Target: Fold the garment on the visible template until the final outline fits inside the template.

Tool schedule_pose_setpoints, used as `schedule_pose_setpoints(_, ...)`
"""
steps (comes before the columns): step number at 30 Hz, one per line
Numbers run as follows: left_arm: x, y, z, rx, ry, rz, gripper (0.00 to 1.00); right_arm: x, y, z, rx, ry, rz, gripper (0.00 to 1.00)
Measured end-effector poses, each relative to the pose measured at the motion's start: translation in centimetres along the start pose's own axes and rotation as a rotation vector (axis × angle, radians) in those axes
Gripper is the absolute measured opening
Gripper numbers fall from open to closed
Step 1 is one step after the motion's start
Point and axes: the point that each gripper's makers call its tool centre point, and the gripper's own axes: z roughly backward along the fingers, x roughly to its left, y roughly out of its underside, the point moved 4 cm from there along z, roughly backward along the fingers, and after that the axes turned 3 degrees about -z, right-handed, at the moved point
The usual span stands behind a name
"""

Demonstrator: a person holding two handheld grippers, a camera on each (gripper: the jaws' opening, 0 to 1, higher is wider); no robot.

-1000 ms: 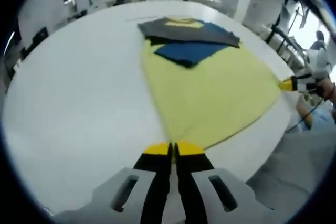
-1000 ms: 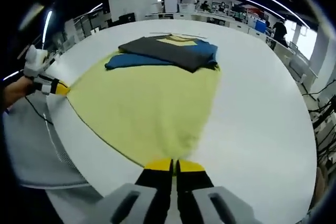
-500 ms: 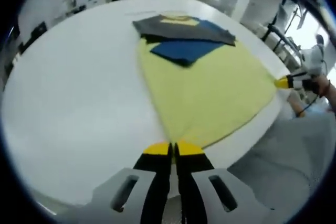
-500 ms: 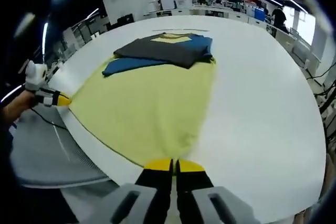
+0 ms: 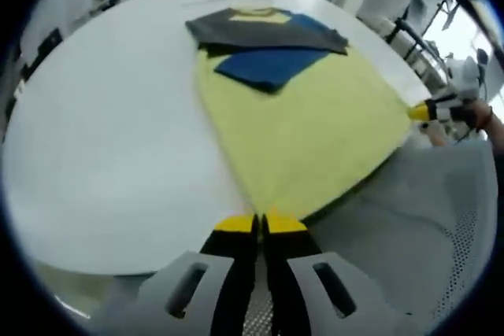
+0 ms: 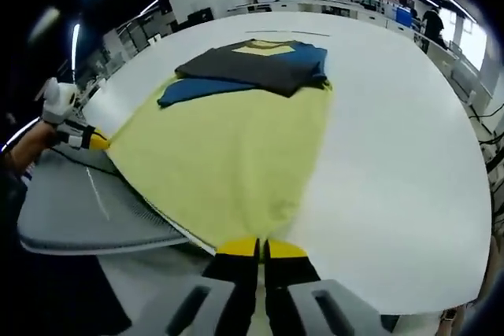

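Note:
A yellow garment [image 5: 315, 123] with a blue sleeve [image 5: 268, 64] and a dark grey upper part [image 5: 260, 31] lies on the white table [image 5: 102, 131]. Its hem is stretched taut between my two grippers, past the table's near edge. My left gripper [image 5: 260, 222] is shut on one hem corner and appears at the left of the right gripper view [image 6: 94, 141]. My right gripper [image 6: 261, 245] is shut on the other corner of the garment [image 6: 228, 147] and appears at the right of the left gripper view [image 5: 429, 112].
A grey mesh surface [image 6: 79, 210] sits below the table's near edge, also seen in the left gripper view [image 5: 425, 226]. The white table [image 6: 402, 163] stretches wide on both sides of the garment. Desks and people stand far behind.
Both grippers have drawn back with the hem, from over the table to beyond its near edge. More of the grey mesh surface now shows under the hem.

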Motion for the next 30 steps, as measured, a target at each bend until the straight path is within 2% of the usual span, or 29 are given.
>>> schedule_pose_setpoints(5, -0.3, 0.6, 0.4, 0.022, 0.008, 0.014, 0.0, 0.4, 0.6, 0.3, 0.025, -0.018, 0.013, 0.0)
schedule_pose_setpoints(9, -0.2, 1.2, 0.5, 0.039, 0.024, -0.006, 0.0, 0.6, 1.1, 0.5, 0.065, -0.026, 0.027, 0.0)
schedule_pose_setpoints(13, -0.3, 1.1, 1.0, 0.042, 0.028, -0.005, 0.0, 0.9, 0.9, 0.6, 0.082, -0.017, 0.058, 0.0)
schedule_pose_setpoints(16, -0.1, 0.4, 1.5, 0.032, 0.026, 0.001, 0.0, 0.8, 0.3, 1.1, 0.074, -0.01, 0.059, 0.0)
schedule_pose_setpoints(19, 0.1, -0.4, 1.9, 0.021, 0.012, -0.026, 0.0, 0.7, -0.5, 1.5, 0.056, -0.009, 0.058, 0.0)
schedule_pose_setpoints(23, 0.4, -2.1, 2.9, -0.016, -0.005, -0.043, 0.0, 0.3, -2.6, 2.3, -0.013, 0.019, 0.071, 0.0)
schedule_pose_setpoints(25, 1.0, -3.2, 3.2, -0.066, -0.013, -0.011, 0.0, 0.3, -3.6, 2.7, -0.036, 0.025, 0.066, 0.0)
schedule_pose_setpoints(30, 1.6, -5.4, 4.0, -0.096, -0.019, -0.012, 0.0, 0.1, -5.8, 3.5, -0.077, 0.04, 0.084, 0.0)
